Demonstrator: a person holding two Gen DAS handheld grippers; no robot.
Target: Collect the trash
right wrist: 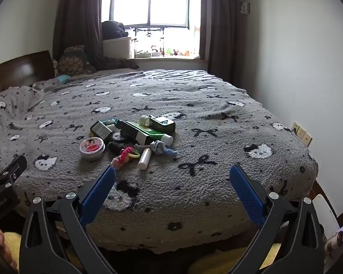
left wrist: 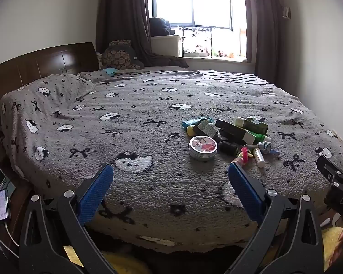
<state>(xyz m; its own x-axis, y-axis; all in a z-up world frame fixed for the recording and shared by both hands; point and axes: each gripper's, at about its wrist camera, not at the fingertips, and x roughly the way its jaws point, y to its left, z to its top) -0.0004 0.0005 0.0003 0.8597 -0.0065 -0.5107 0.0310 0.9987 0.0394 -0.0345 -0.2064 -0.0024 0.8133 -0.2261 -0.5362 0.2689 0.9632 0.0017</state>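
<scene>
Nothing collected yet; clutter (right wrist: pixel 130 137) heaped on bed (right wrist: pixel 217 182); left tool (left wrist: pixel 170 180), right tool (right wrist: pixel 172 180) agape, empty.

Grey bedspread (left wrist: pixel 148 118) with black bows, red-lidded tin (left wrist: pixel 202 147), blue-padded left tool (left wrist: pixel 170 171)

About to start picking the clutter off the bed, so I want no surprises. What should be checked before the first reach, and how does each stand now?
1. Left gripper open and holding nothing: ok.
2. Right gripper open and holding nothing: ok.
3. Round tin unobstructed at the pile's near edge: ok.
4. White tube lying loose on the blanket: ok.
5. Bin or bag for the trash in view: not ok.
</scene>
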